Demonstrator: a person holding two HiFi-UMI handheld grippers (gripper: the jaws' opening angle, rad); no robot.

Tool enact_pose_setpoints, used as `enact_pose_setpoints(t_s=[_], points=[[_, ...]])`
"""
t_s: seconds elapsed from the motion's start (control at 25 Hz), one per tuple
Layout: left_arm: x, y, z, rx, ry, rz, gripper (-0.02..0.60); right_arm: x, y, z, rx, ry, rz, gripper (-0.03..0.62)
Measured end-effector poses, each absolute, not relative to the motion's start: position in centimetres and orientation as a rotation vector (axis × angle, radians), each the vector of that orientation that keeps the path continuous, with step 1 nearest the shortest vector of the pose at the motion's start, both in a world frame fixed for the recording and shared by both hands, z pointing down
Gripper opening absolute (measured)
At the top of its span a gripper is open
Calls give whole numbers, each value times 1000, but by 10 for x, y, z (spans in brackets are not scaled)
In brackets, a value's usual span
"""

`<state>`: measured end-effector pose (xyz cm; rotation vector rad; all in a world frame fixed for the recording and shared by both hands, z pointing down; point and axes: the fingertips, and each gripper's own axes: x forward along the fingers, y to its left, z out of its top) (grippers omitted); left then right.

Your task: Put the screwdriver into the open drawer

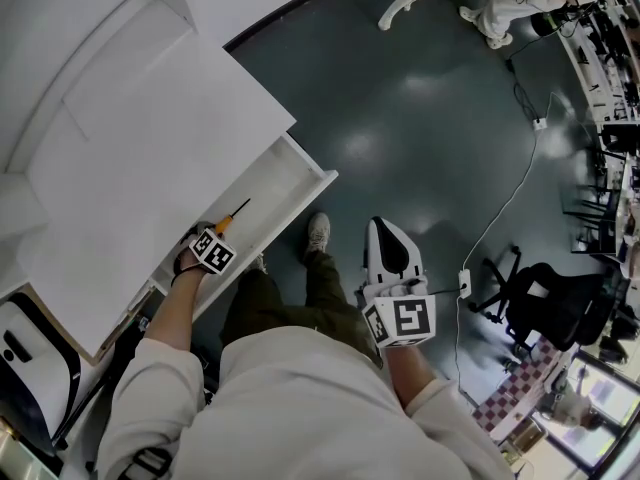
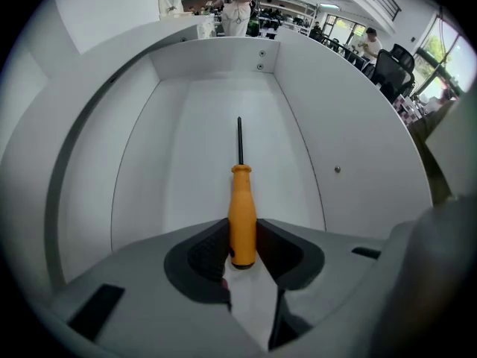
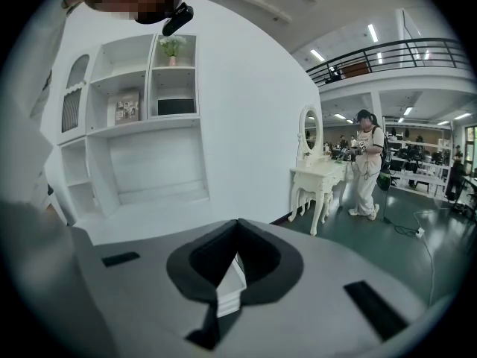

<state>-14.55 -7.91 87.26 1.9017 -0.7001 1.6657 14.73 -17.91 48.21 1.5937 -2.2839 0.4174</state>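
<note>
Now the left gripper (image 2: 242, 258) points down into the drawer (image 2: 186, 162), clamping the screwdriver (image 2: 242, 211); the right gripper (image 3: 237, 230) hangs closed, empty.

- No text, label, brand or number can be read in any view.
- The marker cube (image 1: 213, 252) of the left gripper (image 2: 242, 239) and the marker cube (image 1: 404, 320) of the right gripper (image 3: 237, 230) carry only black-and-white square patterns.
- The framed picture (image 3: 127, 109) on the shelf (image 3: 153, 125) is too small to read.
</note>
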Motion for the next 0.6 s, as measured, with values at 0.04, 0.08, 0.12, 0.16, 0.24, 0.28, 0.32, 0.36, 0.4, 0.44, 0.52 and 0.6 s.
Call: enact_pose_setpoints(t_s=[0.04, 0.08, 0.12, 0.16, 0.24, 0.28, 0.32, 0.36, 0.4, 0.44, 0.52, 0.6], points=[[-145, -79, 872, 1901, -697, 1667, 112, 148, -180, 482, 1593, -2283, 421, 4], [-145, -80, 872, 1900, -694, 1669, 113, 149, -181, 483, 1592, -2283, 423, 5], [-144, -80, 871, 1899, -691, 1672, 114, 149, -181, 483, 1590, -2284, 425, 3], [-144, -79, 871, 1898, -688, 1676, 114, 149, -181, 483, 1589, -2285, 426, 5], [-144, -78, 871, 1895, -682, 1687, 114, 149, -181, 484, 1585, -2288, 429, 5], [-144, -77, 872, 1894, -680, 1692, 115, 149, -181, 484, 1583, -2290, 429, 3], [-144, -77, 872, 1894, -678, 1694, 115, 149, -182, 484, 1581, -2292, 429, 5], [-143, -76, 872, 1893, -675, 1694, 117, 150, -182, 484, 1580, -2293, 429, 5], [-143, -76, 872, 1893, -673, 1692, 118, 150, -183, 484, 1578, -2294, 429, 3], [-142, -76, 872, 1896, -675, 1688, 120, 151, -183, 484, 1576, -2295, 428, 3], [-141, -78, 869, 1904, -689, 1680, 124, 151, -184, 484, 1571, -2298, 426, 5], [-139, -79, 865, 1914, -707, 1674, 127, 151, -184, 483, 1564, -2303, 425, 4]])
